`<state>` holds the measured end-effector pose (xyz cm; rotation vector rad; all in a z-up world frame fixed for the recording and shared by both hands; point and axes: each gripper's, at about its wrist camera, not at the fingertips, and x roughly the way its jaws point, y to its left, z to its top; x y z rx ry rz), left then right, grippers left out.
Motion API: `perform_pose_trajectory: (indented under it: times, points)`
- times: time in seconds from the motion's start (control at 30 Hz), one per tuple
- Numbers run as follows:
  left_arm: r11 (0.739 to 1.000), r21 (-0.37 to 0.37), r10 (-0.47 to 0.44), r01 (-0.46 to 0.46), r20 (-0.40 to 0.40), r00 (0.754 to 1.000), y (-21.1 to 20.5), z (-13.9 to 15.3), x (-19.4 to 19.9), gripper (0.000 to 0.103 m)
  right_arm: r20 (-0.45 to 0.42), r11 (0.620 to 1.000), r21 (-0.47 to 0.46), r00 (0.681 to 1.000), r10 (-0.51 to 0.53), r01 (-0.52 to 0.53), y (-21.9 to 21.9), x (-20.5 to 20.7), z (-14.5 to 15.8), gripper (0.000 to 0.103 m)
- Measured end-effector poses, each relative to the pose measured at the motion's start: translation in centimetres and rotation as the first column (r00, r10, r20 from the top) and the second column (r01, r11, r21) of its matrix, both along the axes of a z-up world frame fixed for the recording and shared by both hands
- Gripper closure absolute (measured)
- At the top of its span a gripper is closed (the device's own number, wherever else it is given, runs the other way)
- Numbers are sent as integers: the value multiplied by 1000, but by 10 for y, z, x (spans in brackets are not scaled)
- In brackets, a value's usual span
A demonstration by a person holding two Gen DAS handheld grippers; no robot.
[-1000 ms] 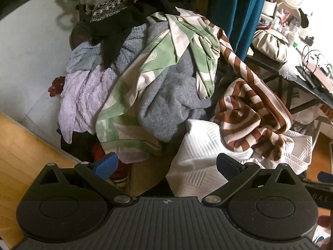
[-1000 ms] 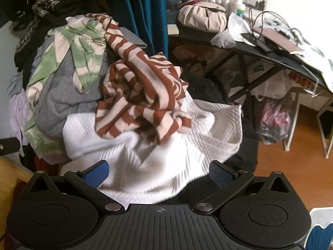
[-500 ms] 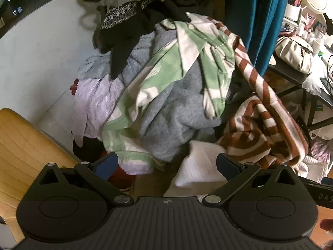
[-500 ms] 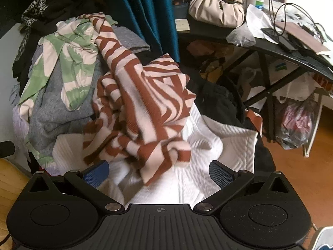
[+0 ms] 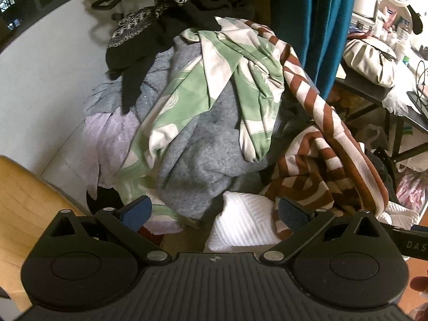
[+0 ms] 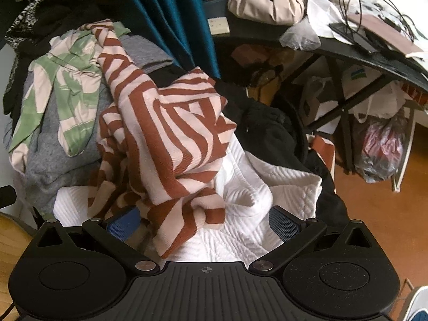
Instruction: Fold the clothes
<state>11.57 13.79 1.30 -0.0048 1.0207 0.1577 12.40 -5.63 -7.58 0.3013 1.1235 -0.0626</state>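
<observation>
Before a heaped pile of laundry, you hold both tools low and near the cloth, each with its blue pads spread wide and nothing between them. Your left gripper [image 5: 212, 211] faces the left half of the pile, where a grey sweater [image 5: 203, 157] spills down the middle under a green and cream patterned garment [image 5: 214, 85]. A lilac piece [image 5: 107, 144] hangs at the left edge, and a black item with a white knit pattern [image 5: 133, 37] lies across the top. Just ahead of the left gripper's right pad [image 5: 293, 214], a white textured blanket [image 5: 240, 224] meets the lower folds of the brown and cream striped sweater [image 5: 321, 160].

Your right gripper [image 6: 203, 223] sits directly in front of that same striped sweater [image 6: 171, 139], whose bottom corner hangs down between the open fingers without being pinched. One long striped part runs up and over the top of the pile toward the green garment [image 6: 67, 91]. The white blanket [image 6: 256, 187] lies under the sweater and spreads to the right, with black fabric [image 6: 267, 128] beyond it.

A teal curtain [image 6: 171, 13] hangs behind the pile. To the right stands a black table [image 6: 347, 53] loaded with a beige bag [image 6: 267, 0], cables and papers, with a plastic bag [image 6: 382, 147] on the wooden floor [image 6: 388, 214] beneath it.
</observation>
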Motion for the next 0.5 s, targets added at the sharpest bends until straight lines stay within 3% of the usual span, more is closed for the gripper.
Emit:
perform_pose_trajectory:
  times: [0.37,0.5]
  points:
    - [994,-92,-60,60,1,998,43,0,41,0,-7,993,-33,994,-109,109,20,15,10,1]
    - [993,-82,-84,84,-2,996,62,-6,63,0,4,985,-90,989,-149,149,26,26,11,1]
